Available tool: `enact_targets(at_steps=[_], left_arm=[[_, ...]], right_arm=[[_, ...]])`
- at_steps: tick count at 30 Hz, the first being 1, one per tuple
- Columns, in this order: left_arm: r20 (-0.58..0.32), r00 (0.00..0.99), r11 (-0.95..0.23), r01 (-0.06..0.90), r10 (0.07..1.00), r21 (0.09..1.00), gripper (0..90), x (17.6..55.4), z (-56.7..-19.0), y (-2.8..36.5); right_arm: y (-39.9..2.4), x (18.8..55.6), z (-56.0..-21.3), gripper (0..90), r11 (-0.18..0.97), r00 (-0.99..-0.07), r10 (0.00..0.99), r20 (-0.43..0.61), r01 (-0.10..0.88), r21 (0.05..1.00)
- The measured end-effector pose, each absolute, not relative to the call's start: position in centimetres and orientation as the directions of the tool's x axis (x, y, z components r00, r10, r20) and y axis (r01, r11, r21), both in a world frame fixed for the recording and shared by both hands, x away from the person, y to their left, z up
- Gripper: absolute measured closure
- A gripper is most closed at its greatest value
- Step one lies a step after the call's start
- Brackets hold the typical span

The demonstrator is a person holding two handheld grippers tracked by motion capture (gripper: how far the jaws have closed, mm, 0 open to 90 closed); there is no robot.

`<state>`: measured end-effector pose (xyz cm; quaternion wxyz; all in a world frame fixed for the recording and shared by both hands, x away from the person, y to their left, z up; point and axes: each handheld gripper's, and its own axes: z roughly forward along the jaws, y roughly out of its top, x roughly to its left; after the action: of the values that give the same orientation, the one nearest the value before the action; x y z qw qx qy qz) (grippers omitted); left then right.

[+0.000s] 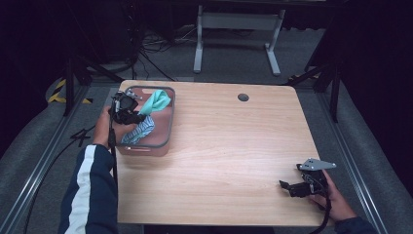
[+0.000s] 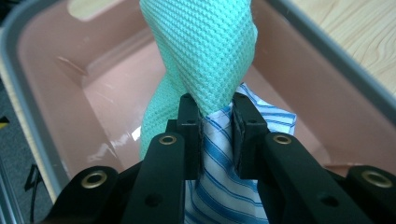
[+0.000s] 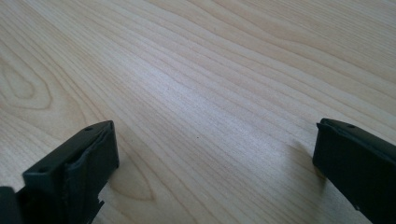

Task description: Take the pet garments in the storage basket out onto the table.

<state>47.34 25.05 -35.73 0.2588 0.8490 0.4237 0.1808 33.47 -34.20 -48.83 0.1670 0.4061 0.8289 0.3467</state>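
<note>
High view shows the pink tub (image 1: pixel 162 144) at the counter's (image 1: pixel 229 161) far left corner, and the left tool (image 1: pixel 138 118) poised over it, pinching cloth. In the left gripper view the left tool (image 2: pixel 216 122) has its jaws pressed onto two fabrics at once: a mint waffle-weave cloth (image 2: pixel 205 51), twisted into a rope that rises from the grip, and a blue-striped white cloth (image 2: pixel 224 186) that hangs down between the jaws toward the tub's floor (image 2: pixel 112 93). Both pieces sit inside the tub's walls, the mint one reaching toward the tub's far rim in the high view (image 1: pixel 158 101).

Both cloths look light, limp and easily bunched; they will likely drape and swing rather than hold shape, and the thinner striped one could slide out of a shared pinch. A hold on a gathered fold, as here, seems safer than a single edge.

Well away from the tub, at the counter's near right corner, the right tool (image 1: pixel 290 187) rests with jaws spread wide over bare wood (image 3: pixel 210 93), holding nothing.
</note>
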Motion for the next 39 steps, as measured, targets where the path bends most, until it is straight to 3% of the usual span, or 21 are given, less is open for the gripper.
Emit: enact_targets(at_steps=[12, 39], left_arm=[[0.095, 0.594, -0.480, 0.535, 0.799, 0.695, 76.5, 44.9, -33.5, 24.9], [0.105, 0.627, -0.420, 0.380, 0.772, 0.824, 76.5, 41.7, -30.1, 23.7]], right_arm=[[-34.2, 33.5, -48.8, 0.6, 0.430, -0.614, 0.789, 0.005, 0.557, 0.710], [-34.2, 33.5, -48.8, 0.6, 0.430, -0.614, 0.789, 0.005, 0.557, 0.710]])
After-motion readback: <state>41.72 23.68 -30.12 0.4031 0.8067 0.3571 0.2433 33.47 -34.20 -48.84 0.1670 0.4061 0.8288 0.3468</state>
